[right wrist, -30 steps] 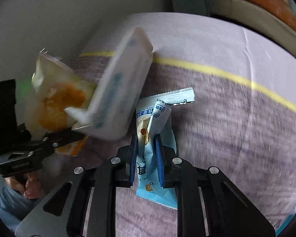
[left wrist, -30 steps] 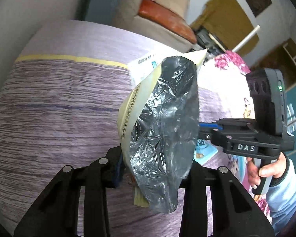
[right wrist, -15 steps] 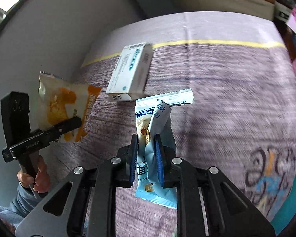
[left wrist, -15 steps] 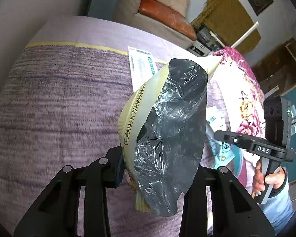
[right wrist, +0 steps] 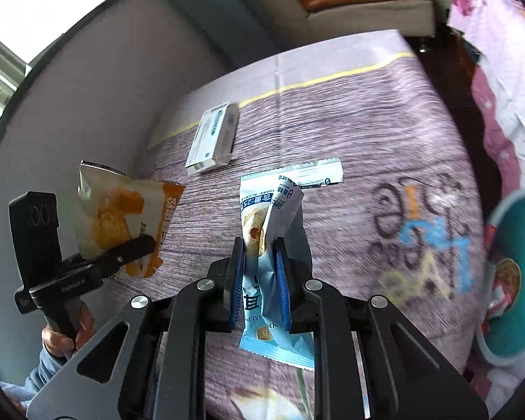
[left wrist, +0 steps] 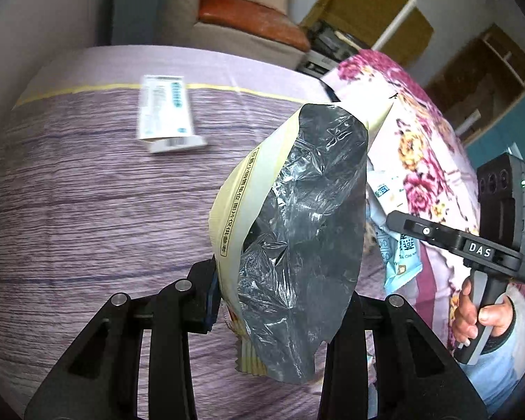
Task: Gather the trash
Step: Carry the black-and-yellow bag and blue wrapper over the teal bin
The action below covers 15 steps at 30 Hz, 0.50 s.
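1. My left claw [left wrist: 280, 301] is clenching a crumpled yellow-and-orange snack bag with a silvery foil inside [left wrist: 297, 231], which is standing up between the black fingers, clear of the bed.
2. My right claw [right wrist: 260, 276] is pinching a light blue plastic snack wrapper [right wrist: 273, 231] between its blue pads [right wrist: 237, 276]; the wrapper's torn white top strip is sticking out sideways above the tips.
3. In the right wrist view I am seeing the left claw off to the left with the same orange-printed bag in its grip, and the hand [right wrist: 66, 336] holding its handle.
4. In the left wrist view I am seeing the right claw at the right edge, carrying the blue wrapper, with the other hand [left wrist: 479, 318] wrapped round its grip.
5. Beneath both claws the purple striped bed cover [left wrist: 87, 210] is spreading out, with coloured lettering printed on it towards the right.
6. Farther off, a flat white cardboard box with blue-green print [right wrist: 213, 136] is lying on the cover near its yellow stripe [right wrist: 318, 78], well apart from both wrappers.
7. Beyond the bed, a floral pink quilt [left wrist: 413, 133] is lying, and an orange cushion [left wrist: 252, 24].
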Each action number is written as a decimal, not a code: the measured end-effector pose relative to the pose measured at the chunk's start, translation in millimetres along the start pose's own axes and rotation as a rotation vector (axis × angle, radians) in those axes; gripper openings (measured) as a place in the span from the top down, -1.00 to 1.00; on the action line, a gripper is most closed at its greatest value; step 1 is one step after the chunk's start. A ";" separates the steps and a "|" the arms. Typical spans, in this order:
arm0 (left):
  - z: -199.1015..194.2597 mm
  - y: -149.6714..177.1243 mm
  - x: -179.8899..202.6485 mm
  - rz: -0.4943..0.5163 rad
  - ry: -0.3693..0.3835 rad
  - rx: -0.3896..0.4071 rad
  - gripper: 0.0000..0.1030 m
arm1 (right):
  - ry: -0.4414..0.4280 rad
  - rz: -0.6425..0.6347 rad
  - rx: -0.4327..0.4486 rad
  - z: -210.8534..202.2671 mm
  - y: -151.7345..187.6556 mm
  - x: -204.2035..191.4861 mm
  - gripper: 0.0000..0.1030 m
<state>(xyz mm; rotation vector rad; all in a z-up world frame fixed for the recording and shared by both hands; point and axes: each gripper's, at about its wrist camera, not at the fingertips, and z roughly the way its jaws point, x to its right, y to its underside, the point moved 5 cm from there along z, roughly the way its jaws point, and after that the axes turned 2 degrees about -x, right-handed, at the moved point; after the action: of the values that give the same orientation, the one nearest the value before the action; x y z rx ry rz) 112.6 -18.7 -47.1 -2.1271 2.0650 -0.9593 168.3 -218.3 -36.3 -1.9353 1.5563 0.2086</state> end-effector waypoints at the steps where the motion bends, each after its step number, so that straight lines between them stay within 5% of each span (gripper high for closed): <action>1: 1.6 0.5 7.4 0.013 0.000 -0.002 0.31 | 0.004 0.010 0.014 -10.8 3.6 4.6 0.68; 15: 24.2 6.0 117.6 0.209 0.006 -0.021 0.31 | 0.030 0.126 0.218 -106.3 37.4 62.3 0.68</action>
<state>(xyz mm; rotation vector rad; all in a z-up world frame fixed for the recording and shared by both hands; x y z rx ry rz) 109.9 -136.2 -21.8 -1.8709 2.2526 -0.9213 124.0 -332.9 2.2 -1.6815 1.6491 0.0591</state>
